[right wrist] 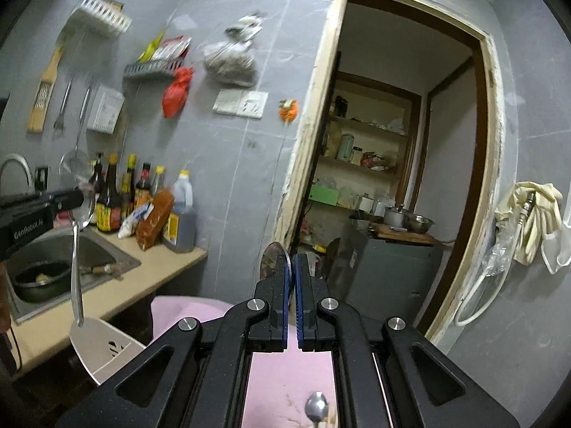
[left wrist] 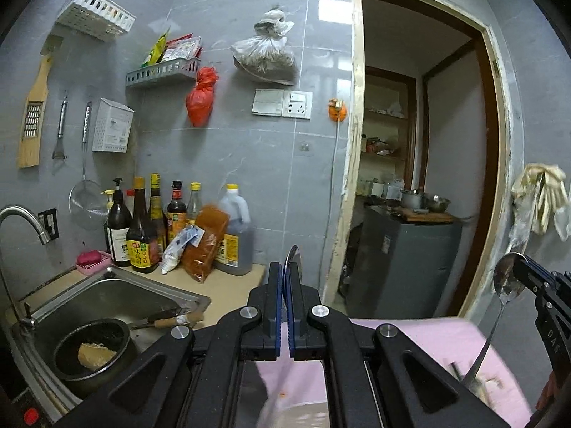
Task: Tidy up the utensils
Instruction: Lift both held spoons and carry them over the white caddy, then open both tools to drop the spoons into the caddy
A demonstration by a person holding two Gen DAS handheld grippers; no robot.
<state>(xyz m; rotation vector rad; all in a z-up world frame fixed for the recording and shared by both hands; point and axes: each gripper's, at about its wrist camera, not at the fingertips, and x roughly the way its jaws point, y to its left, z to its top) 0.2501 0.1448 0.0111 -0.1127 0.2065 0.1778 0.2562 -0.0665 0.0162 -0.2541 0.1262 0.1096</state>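
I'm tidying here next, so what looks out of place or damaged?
The door frame is chipped and peeling along its edge. A black pot with food in it sits in the sink beside a wooden-handled tool. One spoon lies loose on the pink cloth.

Grey tiled wall (left wrist: 249, 164), glossy, pale grout lines. White wall basket (left wrist: 94, 12) high on the left; grey wall shelf (left wrist: 162, 71) with packets below it. Red bag (left wrist: 200, 97) and a clear plastic bag (left wrist: 266, 57) hang from the wall. Wooden grater (left wrist: 34, 114), strainer (left wrist: 85, 199) hung at left. Switch and socket plates (left wrist: 282, 103) mid-wall. Beige surface (left wrist: 228, 285) carries a row of sauce bottles (left wrist: 142, 224); steel sink (left wrist: 117, 299) set into it, curved tap (left wrist: 21, 214) above. Doorway with worn pale frame (left wrist: 351, 164) opens on a back room: shelves (right wrist: 360, 149), grey cabinet (left wrist: 410, 260). Gloves (left wrist: 542, 196) hang right of the door.
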